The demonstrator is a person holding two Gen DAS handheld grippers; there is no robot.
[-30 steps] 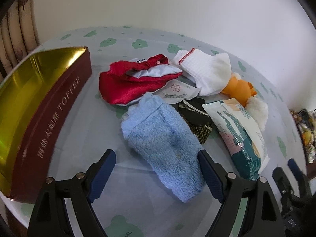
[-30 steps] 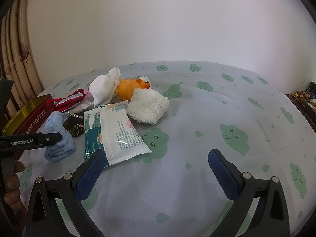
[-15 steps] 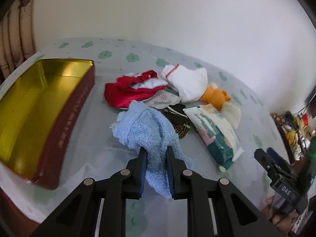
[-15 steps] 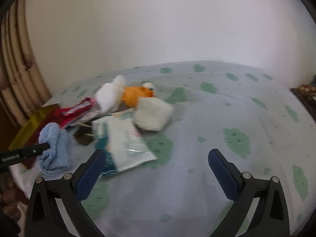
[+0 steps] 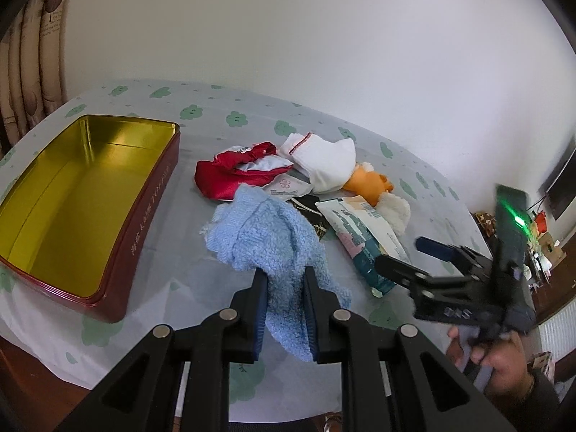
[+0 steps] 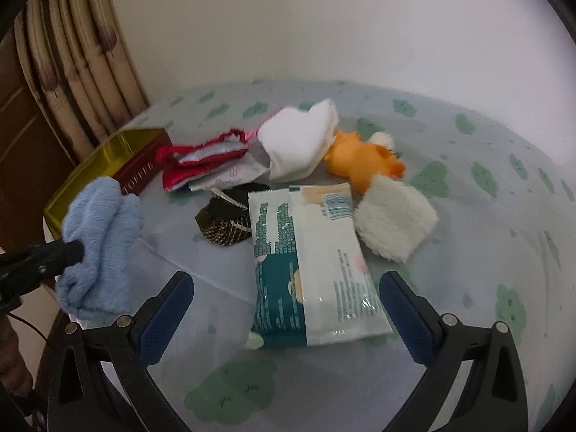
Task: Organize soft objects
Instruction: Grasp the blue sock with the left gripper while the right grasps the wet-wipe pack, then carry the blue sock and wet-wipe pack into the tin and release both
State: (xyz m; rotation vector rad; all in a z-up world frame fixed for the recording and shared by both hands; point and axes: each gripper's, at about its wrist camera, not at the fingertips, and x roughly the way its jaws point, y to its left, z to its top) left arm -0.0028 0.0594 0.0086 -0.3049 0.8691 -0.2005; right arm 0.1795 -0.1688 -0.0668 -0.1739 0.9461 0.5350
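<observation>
My left gripper (image 5: 284, 280) is shut on a fluffy blue sock (image 5: 266, 237) and holds it lifted above the table, right of the open gold-lined red tin (image 5: 72, 201). The sock (image 6: 100, 244) and the tin (image 6: 118, 158) also show at the left of the right wrist view. My right gripper (image 6: 288, 288) is open and empty, hovering over a wet wipes pack (image 6: 309, 262). Behind lie a red cloth (image 6: 201, 158), a white sock (image 6: 298, 140), an orange plush toy (image 6: 363, 162) and a white fluffy piece (image 6: 392, 219).
A small black and gold pouch (image 6: 226, 223) lies left of the wipes pack. The table wears a pale cloth with green cloud prints (image 6: 504, 216). Curtains (image 6: 82, 72) hang at the back left. A white wall stands behind the table.
My left gripper shut on the blue sock and lifted it off the table toward the tin side. My right gripper moved left and closer, over the wipes pack.
</observation>
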